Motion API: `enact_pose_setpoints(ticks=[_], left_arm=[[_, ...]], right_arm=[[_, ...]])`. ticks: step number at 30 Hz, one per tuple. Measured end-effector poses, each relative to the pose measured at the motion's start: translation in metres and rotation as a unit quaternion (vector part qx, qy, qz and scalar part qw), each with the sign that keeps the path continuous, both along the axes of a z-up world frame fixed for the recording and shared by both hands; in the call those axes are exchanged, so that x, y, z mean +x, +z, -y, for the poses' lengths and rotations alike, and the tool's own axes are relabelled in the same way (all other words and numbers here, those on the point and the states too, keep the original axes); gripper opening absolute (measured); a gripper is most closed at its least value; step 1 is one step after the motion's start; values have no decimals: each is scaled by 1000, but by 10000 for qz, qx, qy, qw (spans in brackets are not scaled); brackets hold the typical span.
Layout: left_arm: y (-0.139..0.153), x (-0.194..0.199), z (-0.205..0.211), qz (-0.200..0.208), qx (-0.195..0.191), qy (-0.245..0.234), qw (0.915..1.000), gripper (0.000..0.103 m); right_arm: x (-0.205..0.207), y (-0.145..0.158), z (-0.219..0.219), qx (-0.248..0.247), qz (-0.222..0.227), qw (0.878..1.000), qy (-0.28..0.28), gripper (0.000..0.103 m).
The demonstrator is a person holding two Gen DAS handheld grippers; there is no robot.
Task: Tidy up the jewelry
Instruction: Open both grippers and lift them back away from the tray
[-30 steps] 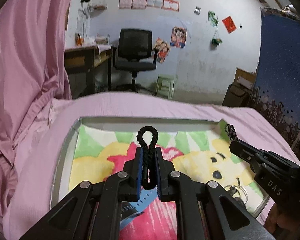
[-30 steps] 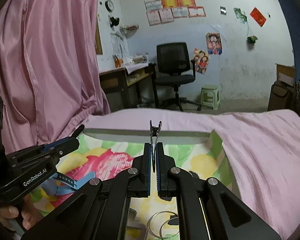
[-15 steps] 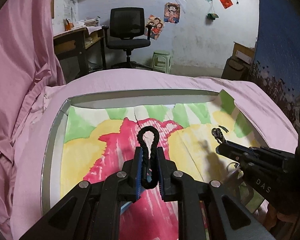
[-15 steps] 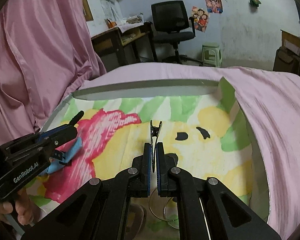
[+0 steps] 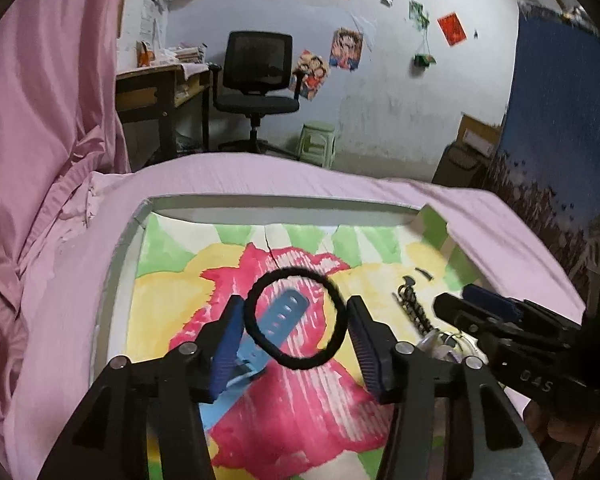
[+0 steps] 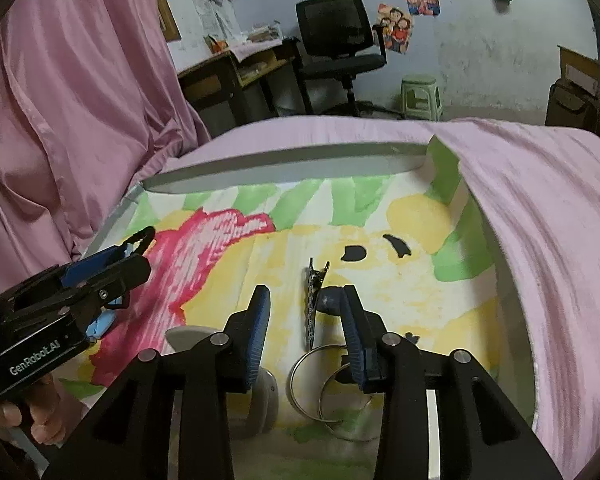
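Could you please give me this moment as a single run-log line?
left gripper: open, black hair tie between fingers | right gripper: open, hair clip released | tray: holds both

My left gripper [image 5: 296, 312] has its jaws spread wide; the black hair tie [image 5: 296, 318] sits as a round loop between them — whether it touches the blue pads I cannot tell; through the loop I see a light-blue strap [image 5: 282, 314] lying on the painted tray liner [image 5: 172, 292]; to the right, a dark beaded hair clip [image 5: 412, 306] lies on the yellow patch, just beside the right gripper [image 5: 456, 304], whose jaw gap I cannot read; pink bedsheet [image 5: 60, 264] surrounds the tray [image 5: 112, 264].
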State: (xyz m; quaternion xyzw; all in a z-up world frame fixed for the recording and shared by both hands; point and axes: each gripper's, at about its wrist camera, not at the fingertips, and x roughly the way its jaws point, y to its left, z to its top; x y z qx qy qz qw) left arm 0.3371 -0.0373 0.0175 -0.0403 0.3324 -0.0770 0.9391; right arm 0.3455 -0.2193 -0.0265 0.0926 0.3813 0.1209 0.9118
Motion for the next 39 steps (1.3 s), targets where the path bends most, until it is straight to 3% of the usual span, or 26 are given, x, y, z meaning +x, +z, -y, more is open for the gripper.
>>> enact_pose_setpoints(ticks=[3, 6, 10, 12, 19, 28, 39], left_arm=[[9, -16, -6, 289, -190, 131, 9993, 64], [18, -32, -11, 559, -306, 215, 9977, 75], [28, -52, -15, 827, -371, 291, 9955, 83], [32, -62, -17, 942, -372, 333, 9943, 93], [36, -97, -21, 1304, -323, 415, 9901, 98], [34, -139, -32, 1606, -393, 612, 9843, 101], [33, -180, -35, 1862, -288, 554, 9805, 101]], right_arm=[[-13, 13, 4, -16, 321, 9995, -60, 47], [-27, 29, 8, -21, 663, 9977, -128, 54], [-53, 48, 12, 1, 1146, 9931, -247, 67], [-65, 56, 15, 48, 1342, 9904, -318, 74], [-105, 77, 22, 69, 1948, 9795, -501, 100], [-151, 96, 19, -63, 2496, 9665, -595, 101], [-189, 95, 21, -101, 2615, 9631, -630, 101]])
